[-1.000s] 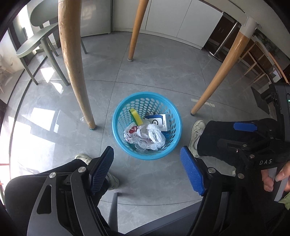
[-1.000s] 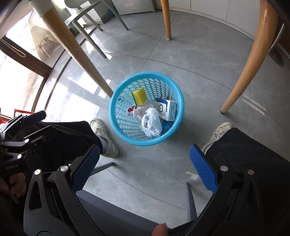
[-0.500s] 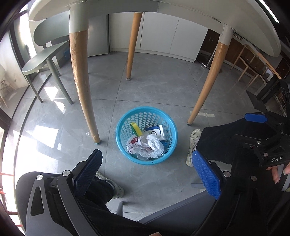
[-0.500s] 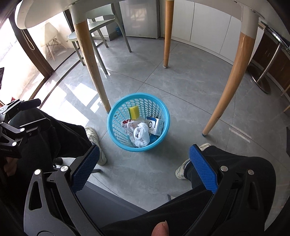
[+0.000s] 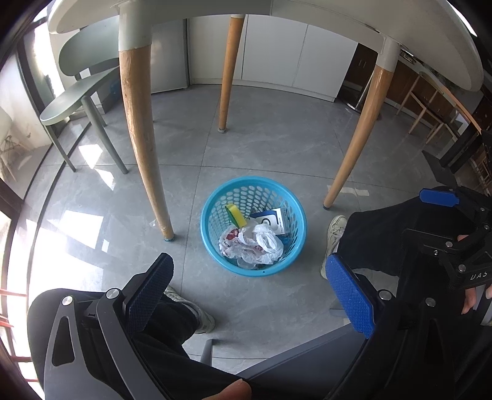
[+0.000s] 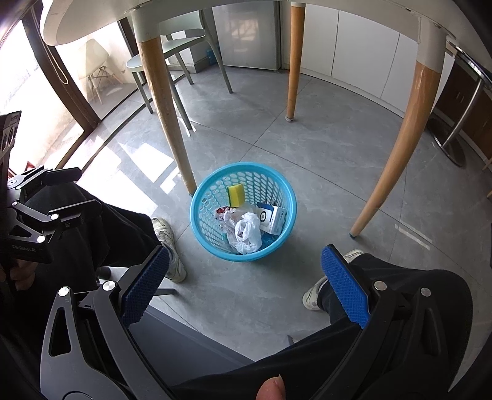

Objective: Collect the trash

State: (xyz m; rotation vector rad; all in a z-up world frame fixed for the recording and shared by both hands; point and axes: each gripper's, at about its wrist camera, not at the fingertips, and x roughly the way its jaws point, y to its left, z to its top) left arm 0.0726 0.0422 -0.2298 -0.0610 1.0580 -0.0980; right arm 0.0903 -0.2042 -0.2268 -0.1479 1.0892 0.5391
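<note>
A blue perforated basket (image 5: 212, 212) (image 6: 200, 212) stands on the grey tile floor under the table. Inside it lie a yellow-green sponge (image 5: 235, 214) (image 6: 236, 195), a white and blue box (image 5: 272, 219) (image 6: 272, 219) and crumpled white plastic bags (image 5: 253, 243) (image 6: 246, 232). My left gripper (image 5: 250, 287) hangs well above the basket, open and empty. My right gripper (image 6: 243, 284) is likewise high above the basket, open, nothing between its blue pads. At the right edge of the left wrist view the right gripper (image 5: 446, 221) shows from the side.
Three wooden table legs (image 5: 140, 132) (image 5: 358, 141) (image 5: 227, 74) surround the basket under a white tabletop (image 5: 338, 18). A green chair (image 5: 73, 95) stands at the left. The person's dark-trousered legs (image 6: 101, 227) and white shoes (image 5: 333, 234) (image 6: 167, 246) flank the basket.
Both grippers have risen and pulled back from the basket, which looks smaller now; the tabletop has come into view. The left gripper's jaws have spread wider.
</note>
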